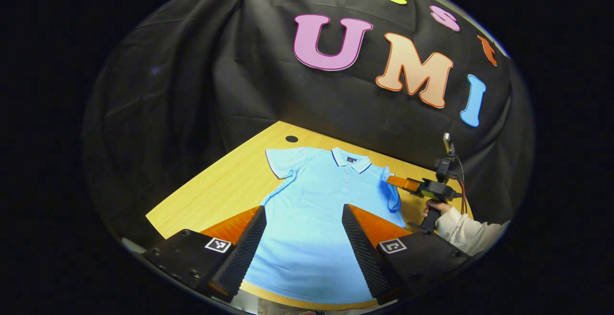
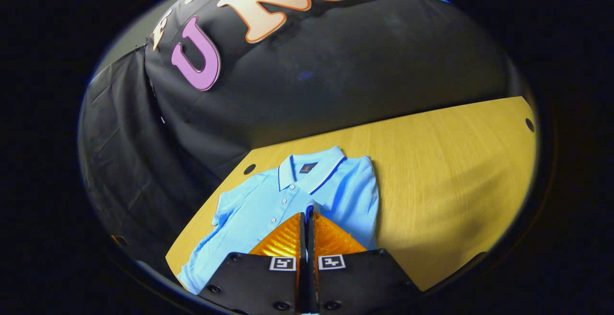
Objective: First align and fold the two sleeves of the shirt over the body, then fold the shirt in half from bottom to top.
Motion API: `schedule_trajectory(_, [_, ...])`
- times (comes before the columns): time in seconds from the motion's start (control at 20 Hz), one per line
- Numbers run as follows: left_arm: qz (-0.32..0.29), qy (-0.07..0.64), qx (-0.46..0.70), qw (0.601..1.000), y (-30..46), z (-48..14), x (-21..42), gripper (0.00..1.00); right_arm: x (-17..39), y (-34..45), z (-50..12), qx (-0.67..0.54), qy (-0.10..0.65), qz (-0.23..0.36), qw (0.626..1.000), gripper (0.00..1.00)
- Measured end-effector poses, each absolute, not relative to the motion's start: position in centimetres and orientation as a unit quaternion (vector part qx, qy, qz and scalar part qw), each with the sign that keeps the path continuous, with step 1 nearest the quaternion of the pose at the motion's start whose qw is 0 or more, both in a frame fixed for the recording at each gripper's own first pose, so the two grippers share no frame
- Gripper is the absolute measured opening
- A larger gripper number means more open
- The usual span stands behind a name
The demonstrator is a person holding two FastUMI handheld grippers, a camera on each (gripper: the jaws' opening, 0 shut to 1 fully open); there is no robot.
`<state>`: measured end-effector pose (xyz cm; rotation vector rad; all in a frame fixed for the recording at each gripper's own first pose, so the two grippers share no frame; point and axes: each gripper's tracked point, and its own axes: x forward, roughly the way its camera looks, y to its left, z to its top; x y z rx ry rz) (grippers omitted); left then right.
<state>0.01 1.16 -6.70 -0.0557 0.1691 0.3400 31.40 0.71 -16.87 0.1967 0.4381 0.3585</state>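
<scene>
A light blue polo shirt (image 1: pixel 316 209) lies flat and face up on the wooden table (image 1: pixel 225 185), collar (image 1: pixel 351 158) toward the far wall and hem toward the near edge. In the left gripper view the left gripper (image 1: pixel 303 238) hovers over the lower body of the shirt with its fingers spread wide apart and nothing between them. In that same view the shirt's left-hand sleeve (image 1: pixel 282 160) is spread out on the table, while the sleeve (image 1: pixel 391 190) on the right side is bunched and drawn inward, where the right gripper (image 1: pixel 389 180), held by a hand (image 1: pixel 434 207) in a pale sleeve, meets it. In the right gripper view the right gripper (image 2: pixel 307 216) has its fingers brought together with only a thin slit between them; a small fold of blue cloth seems to sit at their tips, though the contact is too small to be sure of. A round hole (image 2: pixel 249 169) in the table shows just beyond the shirt's far shoulder.
</scene>
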Motion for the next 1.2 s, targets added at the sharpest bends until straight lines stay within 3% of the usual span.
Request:
schedule_trajectory(0.1, [0.168,0.085,-0.029,0.982,1.1,-6.9,0.0,0.95,31.0,2.1,-18.4,0.086,0.229,0.187,0.951,0.03])
schedule_trajectory(0.2, [0.165,0.086,-0.034,0.982,1.3,-7.1,-0.2,0.95,30.7,3.1,-20.0,0.082,0.247,0.192,0.946,0.13])
schedule_trajectory(0.3, [0.163,0.088,-0.038,0.982,1.7,-7.4,-0.2,0.95,29.9,3.6,-20.4,0.071,0.253,0.199,0.944,0.37])
schedule_trajectory(0.45, [0.155,0.09,-0.041,0.983,2.4,-7.6,0.0,0.95,29.5,3.7,-19.7,0.047,0.243,0.195,0.949,0.97])
schedule_trajectory(0.8, [0.11,0.095,-0.023,0.989,7.2,-6.5,3.4,0.95,25.3,0.1,-16.3,0.041,0.212,0.122,0.969,0.98])
schedule_trajectory(0.85, [0.103,0.096,-0.019,0.99,8.2,-6.1,4.3,0.95,24.4,-0.5,-15.9,0.042,0.209,0.109,0.971,0.93])
schedule_trajectory(0.9, [0.095,0.097,-0.014,0.991,9.2,-5.9,5.3,0.95,23.3,-1.1,-15.6,0.046,0.207,0.094,0.973,0.98])
schedule_trajectory(0.95, [0.09,0.098,-0.008,0.991,10.3,-5.7,6.5,0.95,22.5,-1.7,-15.3,0.052,0.203,0.078,0.975,0.94])
schedule_trajectory(1.1, [0.069,0.106,0.009,0.992,13.2,-5.3,10.1,0.95,20.0,-3.2,-14.8,0.069,0.195,0.026,0.978,0.98])
schedule_trajectory(1.15, [0.063,0.107,0.017,0.992,14.1,-5.1,11.6,0.95,19.2,-3.4,-14.6,0.077,0.191,0.012,0.979,0.93])
schedule_trajectory(1.2, [0.058,0.107,0.024,0.992,15.2,-5.1,13.0,0.95,18.3,-3.5,-14.3,0.084,0.184,-0.003,0.979,0.98])
